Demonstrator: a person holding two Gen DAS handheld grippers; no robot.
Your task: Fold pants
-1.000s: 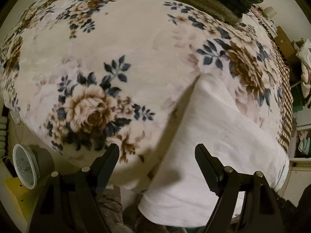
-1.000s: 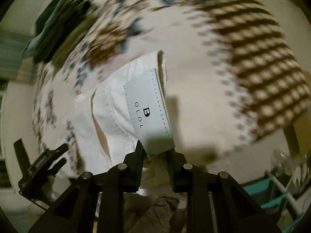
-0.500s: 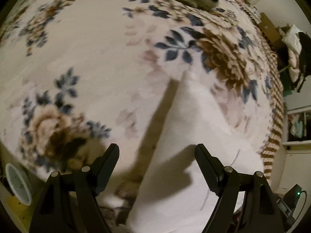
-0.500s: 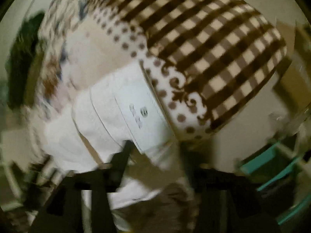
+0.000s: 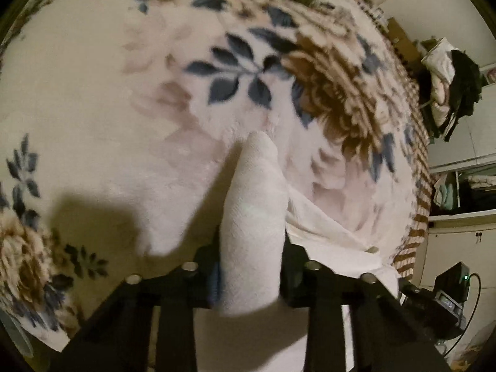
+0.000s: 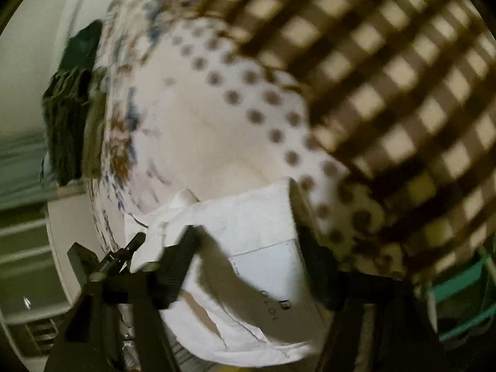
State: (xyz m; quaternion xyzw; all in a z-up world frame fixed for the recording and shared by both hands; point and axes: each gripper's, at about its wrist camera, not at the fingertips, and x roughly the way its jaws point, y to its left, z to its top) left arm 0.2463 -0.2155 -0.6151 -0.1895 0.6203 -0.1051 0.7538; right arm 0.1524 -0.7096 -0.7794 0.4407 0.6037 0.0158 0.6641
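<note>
1. Big change on the left side: a second ago the left tool (image 5: 251, 266) was spread wide over the white pants (image 5: 257, 217). Now it's clamped narrow on a bunched ridge of the fabric, with the cloth poking up and forward between the fingers.
2. The right tool (image 6: 248, 266) did the opposite. It was pinching the waistband right at the grey label (image 6: 272, 276), and now its fingers stand wide apart with the label end lying loose between them on the bed.
3. My read is that the grip got handed over. The waist end is parked on the floral blanket (image 5: 124, 108) and the left side now has the leg end, probably to carry it over for a fold. No fold is laid down yet as far as I can see.
4. Pose-wise, the left tool sits low and points along the pants across the blanket, with fabric trailing off to its right.
5. The right tool hovers just over the waist end near the checked border (image 6: 387, 93) of the blanket, and that view is pretty motion-blurred.
</note>
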